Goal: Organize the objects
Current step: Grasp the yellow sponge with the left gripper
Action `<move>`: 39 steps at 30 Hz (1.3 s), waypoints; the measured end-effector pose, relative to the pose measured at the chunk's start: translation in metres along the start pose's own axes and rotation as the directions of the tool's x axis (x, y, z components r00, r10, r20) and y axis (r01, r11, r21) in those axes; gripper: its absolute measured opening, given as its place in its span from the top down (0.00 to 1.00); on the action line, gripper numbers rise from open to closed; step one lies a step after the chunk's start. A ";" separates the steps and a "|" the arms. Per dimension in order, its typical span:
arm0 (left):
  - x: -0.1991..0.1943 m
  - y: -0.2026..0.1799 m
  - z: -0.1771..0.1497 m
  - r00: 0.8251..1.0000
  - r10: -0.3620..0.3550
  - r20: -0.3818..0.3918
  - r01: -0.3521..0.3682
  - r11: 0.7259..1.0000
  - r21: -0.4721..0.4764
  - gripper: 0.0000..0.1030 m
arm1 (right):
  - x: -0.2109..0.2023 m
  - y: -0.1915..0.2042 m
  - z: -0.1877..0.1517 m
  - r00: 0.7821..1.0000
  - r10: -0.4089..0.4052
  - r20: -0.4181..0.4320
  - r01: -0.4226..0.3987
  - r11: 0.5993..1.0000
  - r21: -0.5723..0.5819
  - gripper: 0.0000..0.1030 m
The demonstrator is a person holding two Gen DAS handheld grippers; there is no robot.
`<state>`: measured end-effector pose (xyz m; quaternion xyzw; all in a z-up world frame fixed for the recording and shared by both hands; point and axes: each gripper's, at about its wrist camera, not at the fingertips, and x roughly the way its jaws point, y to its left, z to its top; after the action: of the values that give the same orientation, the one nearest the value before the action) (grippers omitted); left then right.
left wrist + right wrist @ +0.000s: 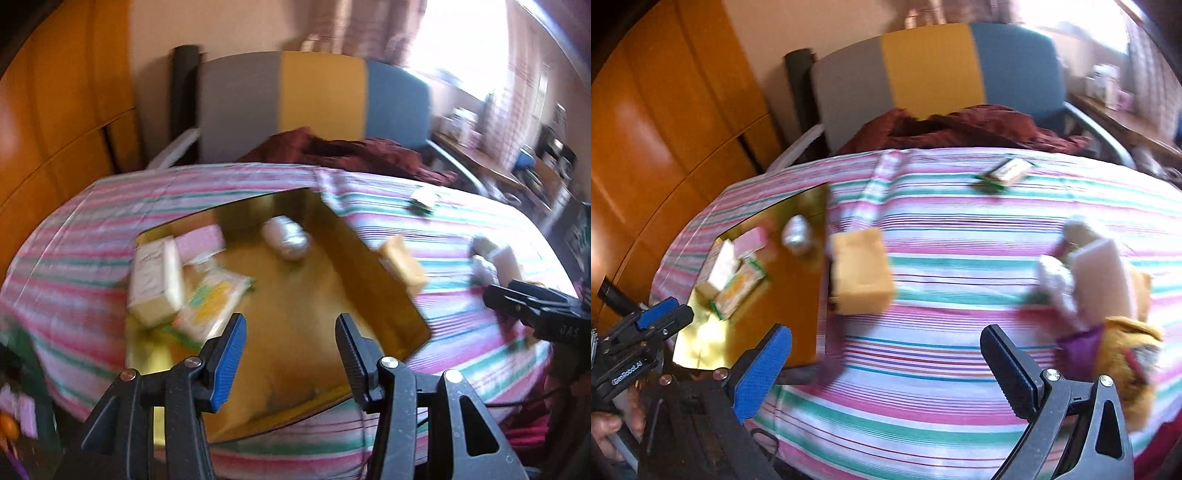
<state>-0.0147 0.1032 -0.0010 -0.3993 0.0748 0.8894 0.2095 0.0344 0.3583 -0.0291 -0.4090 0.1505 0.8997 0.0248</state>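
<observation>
A gold open box (369, 273) lies on the striped bed; it also shows in the right wrist view (798, 317). Inside it are a cream box (155, 280), a pink packet (201, 240), a yellow-green packet (214, 299) and a silver wrapped thing (286, 236). A tan box (860, 271) sits just outside the gold box's right wall. My left gripper (291, 354) is open and empty over the gold box. My right gripper (886, 373) is open and empty above the bedsheet.
A small green-edged carton (1004, 171) lies far back on the bed. A pile with a white block (1104, 273) and a brown plush toy (1126, 350) sits at the right. A dark red cloth (960, 127) and a chair (931, 62) stand behind the bed. A wooden wardrobe (55, 122) is at the left.
</observation>
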 end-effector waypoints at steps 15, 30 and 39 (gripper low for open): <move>0.079 -0.123 0.067 0.965 -0.175 -0.195 0.257 0.772 0.582 0.20 | -0.028 -0.054 -0.011 0.997 -0.074 0.028 0.071 0.994 0.083 0.00; 0.150 -0.149 0.060 0.923 -0.086 -0.375 0.355 0.566 0.744 0.19 | -0.094 -0.096 0.011 0.989 -0.071 0.131 0.062 0.995 0.074 0.00; 0.151 -0.153 0.059 0.948 -0.117 -0.297 0.307 0.590 0.747 0.32 | -0.103 -0.158 -0.022 0.989 -0.145 -0.007 0.144 0.972 0.184 0.00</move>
<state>-0.0775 0.3062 -0.0681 -0.3675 0.4294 0.6861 0.4581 0.1453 0.5108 -0.0063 -0.4121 0.2028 0.8790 0.1282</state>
